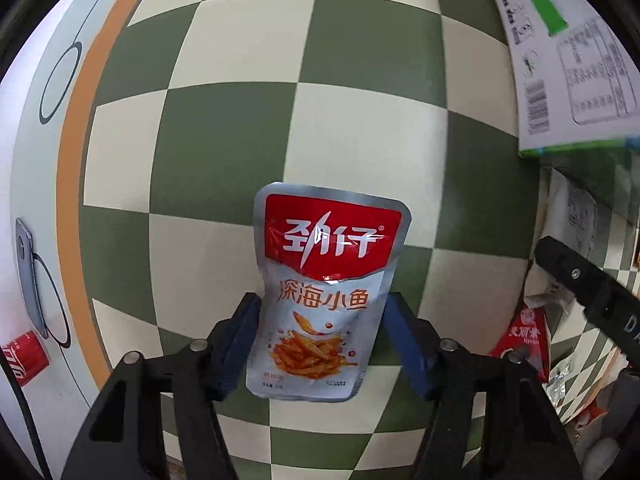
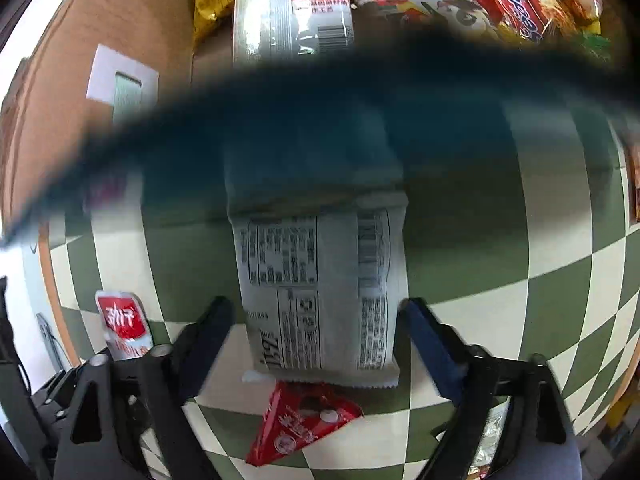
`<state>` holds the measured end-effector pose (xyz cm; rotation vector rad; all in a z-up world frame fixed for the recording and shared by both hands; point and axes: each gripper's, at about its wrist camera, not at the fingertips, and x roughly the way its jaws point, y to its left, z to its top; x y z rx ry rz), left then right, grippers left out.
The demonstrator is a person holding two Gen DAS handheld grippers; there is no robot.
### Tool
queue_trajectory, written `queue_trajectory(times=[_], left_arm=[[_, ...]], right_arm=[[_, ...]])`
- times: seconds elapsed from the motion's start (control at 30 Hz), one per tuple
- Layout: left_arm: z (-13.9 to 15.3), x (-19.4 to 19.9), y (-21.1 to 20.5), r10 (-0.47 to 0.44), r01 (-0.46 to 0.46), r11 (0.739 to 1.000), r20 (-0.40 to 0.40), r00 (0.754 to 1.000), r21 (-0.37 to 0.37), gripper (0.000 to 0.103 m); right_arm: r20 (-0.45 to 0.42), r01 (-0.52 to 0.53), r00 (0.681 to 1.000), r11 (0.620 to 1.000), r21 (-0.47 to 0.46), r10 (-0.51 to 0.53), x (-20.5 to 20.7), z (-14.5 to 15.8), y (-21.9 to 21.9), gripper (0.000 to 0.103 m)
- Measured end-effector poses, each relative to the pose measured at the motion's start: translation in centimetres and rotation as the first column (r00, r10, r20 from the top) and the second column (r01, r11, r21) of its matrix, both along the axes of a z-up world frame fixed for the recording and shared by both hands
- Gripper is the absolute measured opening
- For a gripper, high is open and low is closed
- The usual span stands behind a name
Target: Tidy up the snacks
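While flat, fish pouch [image 1: 326, 292] between fingers [image 1: 240, 336].

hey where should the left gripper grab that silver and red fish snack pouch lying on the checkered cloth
Probably by its lower half, from straight above, one finger on each long side edge. The fish snack pouch lies flat on the checkered cloth, narrow enough to sit between the left gripper fingers.

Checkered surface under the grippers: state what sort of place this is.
Probably a home tabletop set up for snack sorting: a green-and-cream checkered cloth, a cardboard box filled with snack packs, and a cola can beside it.
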<state>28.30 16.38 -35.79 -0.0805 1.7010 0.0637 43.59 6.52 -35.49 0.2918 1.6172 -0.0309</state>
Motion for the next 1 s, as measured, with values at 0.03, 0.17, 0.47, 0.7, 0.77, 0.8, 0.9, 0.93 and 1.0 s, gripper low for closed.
queue_trajectory(times=[0.03, 0.17, 0.47, 0.7, 0.77, 0.8, 0.9, 0.93, 1.0], left_arm=[[0.1, -0.2, -0.1, -0.001, 0.001, 1.000, 0.006, 1.000, 0.004, 0.058], [0.8, -1.6, -0.6, 0.020, -0.020, 1.000, 0.018, 1.000, -0.010, 0.052], [1.2, -5.0, -1.3, 0.062, -0.062, 0.996, -0.004, 0.998, -0.067, 0.050], [3.4, -5.8, -2.5, 0.061, -0.059, 0.993, 0.023, 0.998, -0.102, 0.050], [4.3, -6.1, -2.6, 0.054, -0.050, 0.992, 0.036, 0.998, -0.114, 0.050], [4.9, -6.3, -2.7, 0.053, -0.048, 0.992, 0.044, 0.998, -0.119, 0.050], [6.7, -6.7, -3.4, 0.047, -0.037, 0.989, 0.074, 0.996, -0.141, 0.050], [7.5, -6.6, -3.8, 0.044, -0.031, 0.988, 0.083, 0.996, -0.153, 0.050], [9.5, -6.4, -4.4, 0.037, -0.018, 0.984, 0.108, 0.993, -0.176, 0.050]], right_arm=[[0.003, -0.009, 1.000, 1.000, -0.004, 0.009, -0.4, -0.1, 0.1, 0.083], [0.021, -0.033, 0.999, 0.999, -0.018, 0.034, -1.4, 0.2, 0.2, 0.072], [-0.018, -0.062, 0.998, 0.996, 0.070, 0.064, -4.2, 0.4, -0.4, 0.072], [-0.012, -0.059, 0.998, 0.990, 0.125, 0.061, -5.5, 0.8, -2.1, 0.072], [0.000, -0.063, 0.998, 0.988, 0.142, 0.063, -5.9, 1.3, -2.3, 0.072], [0.005, -0.065, 0.998, 0.987, 0.147, 0.065, -5.8, 1.7, -2.3, 0.072], [0.027, -0.074, 0.997, 0.982, 0.172, 0.071, -6.6, 3.0, -3.6, 0.072], [0.037, -0.078, 0.997, 0.981, 0.180, 0.072, -6.7, 3.6, -3.7, 0.072], [0.048, -0.079, 0.996, 0.976, 0.205, 0.071, -7.0, 5.1, -4.3, 0.072]])
